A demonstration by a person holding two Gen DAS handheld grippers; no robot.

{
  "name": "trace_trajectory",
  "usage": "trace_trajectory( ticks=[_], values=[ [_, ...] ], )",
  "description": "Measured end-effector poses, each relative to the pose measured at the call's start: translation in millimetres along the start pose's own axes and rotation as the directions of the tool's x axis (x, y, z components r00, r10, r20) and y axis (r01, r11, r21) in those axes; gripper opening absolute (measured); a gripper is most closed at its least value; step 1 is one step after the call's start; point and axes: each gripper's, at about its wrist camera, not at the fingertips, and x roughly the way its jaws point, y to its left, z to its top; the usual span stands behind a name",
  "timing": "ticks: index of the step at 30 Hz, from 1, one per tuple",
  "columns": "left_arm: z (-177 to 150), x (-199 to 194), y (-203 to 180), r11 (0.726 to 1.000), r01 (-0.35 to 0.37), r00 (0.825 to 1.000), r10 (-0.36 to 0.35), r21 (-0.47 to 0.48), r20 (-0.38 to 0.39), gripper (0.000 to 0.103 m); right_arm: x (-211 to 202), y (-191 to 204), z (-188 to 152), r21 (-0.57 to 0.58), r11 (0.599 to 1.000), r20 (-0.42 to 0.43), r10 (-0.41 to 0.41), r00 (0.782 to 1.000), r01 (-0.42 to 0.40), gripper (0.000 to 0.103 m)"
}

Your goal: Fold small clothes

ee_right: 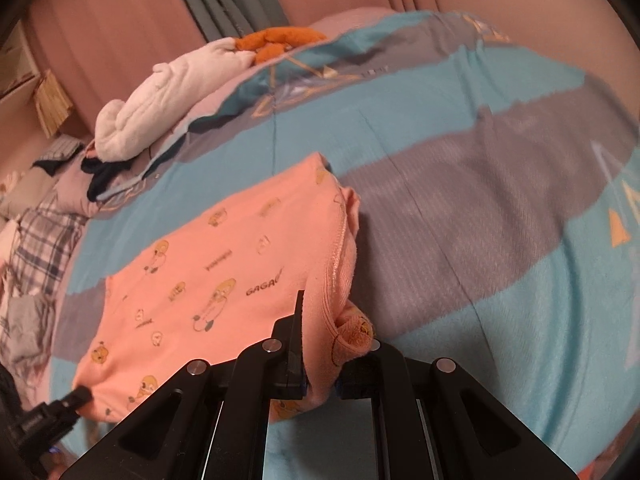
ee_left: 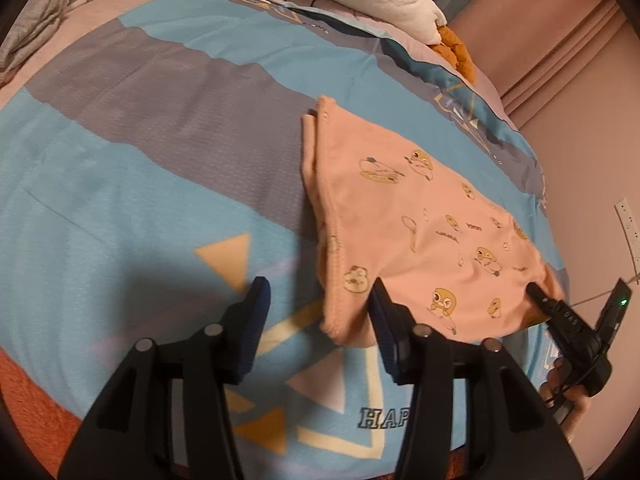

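A small peach-pink cotton garment printed with yellow cartoon ducks (ee_left: 420,232) lies spread on the blue-and-grey striped bed cover (ee_left: 140,152), near the bed's edge. The right claw (ee_right: 320,360) is clamped on a bunched corner of it, the ribbed hem folded up between the pads, probably so that this edge can be lifted and carried across for a fold. The left claw (ee_left: 320,320) stands wide open, its one finger over the near hem and the other over bare cover; it grips nothing and seems placed to take the neighbouring corner so that both ends rise together.

Farther up the bed sit a white plush toy with orange feet (ee_right: 168,96), a dark crumpled cloth (ee_right: 104,176) and plaid bedding (ee_right: 44,240), all well apart from the garment. Nothing blocks the fold; the cover beyond the garment is free.
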Motion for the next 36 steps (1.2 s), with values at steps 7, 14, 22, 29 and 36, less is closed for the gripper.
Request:
trace_trajectory(
  ticks=[7,14,22,29,36],
  values=[
    [4.6,-19.2,12.4,0.998,-0.063,0.996,0.064,-0.011,0.060,0.058,-19.5,49.8,20.1,-0.178,0.983,0.080,0.067,0.995,-0.052,0.010],
    [7.4,-26.5,29.3,0.995,-0.077,0.994,0.081,-0.060,0.067,0.058,-25.5,114.3,16.5,-0.369,0.917,0.067,0.189,0.980,-0.151,0.010],
    [10.2,-32.9,41.6,0.991,-0.090,0.992,0.098,-0.097,0.074,0.059,-8.1,164.4,-14.9,-0.519,0.821,-0.053,0.248,0.967,-0.239,0.010],
    [10.2,-36.3,45.6,0.990,-0.099,0.991,0.107,-0.099,0.078,0.060,21.0,179.6,-47.3,-0.574,0.771,-0.191,0.202,0.961,-0.276,0.010],
    [11.9,-37.5,45.5,0.990,-0.101,0.991,0.108,-0.094,0.079,0.061,34.4,173.2,-56.9,-0.547,0.775,-0.276,0.189,0.943,-0.315,0.010]
  ],
)
